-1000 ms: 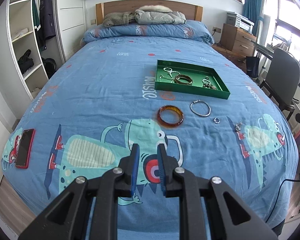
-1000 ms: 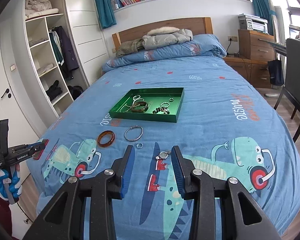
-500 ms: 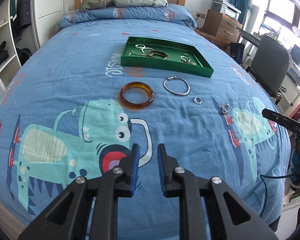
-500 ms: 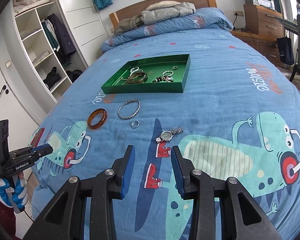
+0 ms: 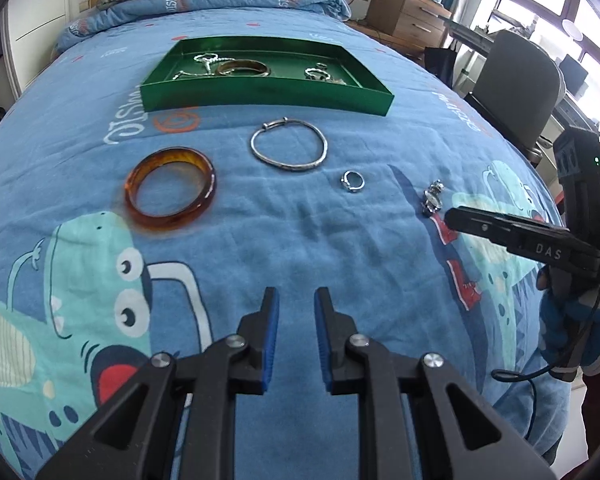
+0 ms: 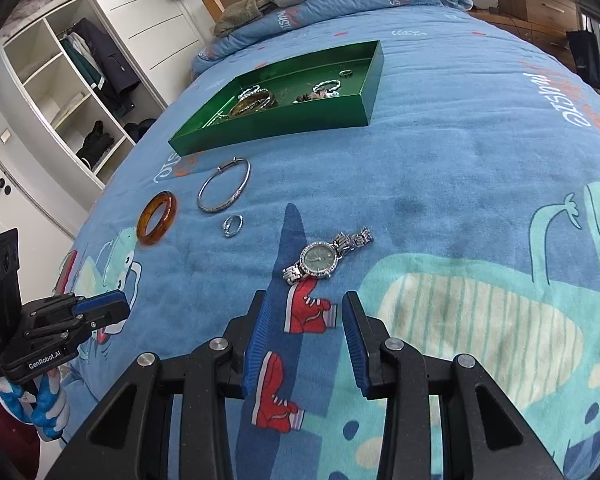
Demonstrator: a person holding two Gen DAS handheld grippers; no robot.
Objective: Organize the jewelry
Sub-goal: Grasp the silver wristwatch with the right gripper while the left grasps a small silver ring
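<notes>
My left gripper [image 5: 293,308] hovers empty, jaws narrowly apart, near the amber bangle [image 5: 170,187] on the bed. Rightward, my right gripper [image 6: 305,312] gapes just short of the silver watch [image 6: 325,255]; I should straddle its case, pressing lightly into the quilt.

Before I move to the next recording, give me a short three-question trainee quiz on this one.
1. True or false: the watch lies inside the green tray.
2. How many jewelry pieces lie loose on the bedspread, outside the tray?
3. Which piece lies directly ahead of the right hand-held gripper: A amber bangle, B silver bangle, C watch?

Key: 1 false; 2 four, counting the small ring; 3 C.
</notes>
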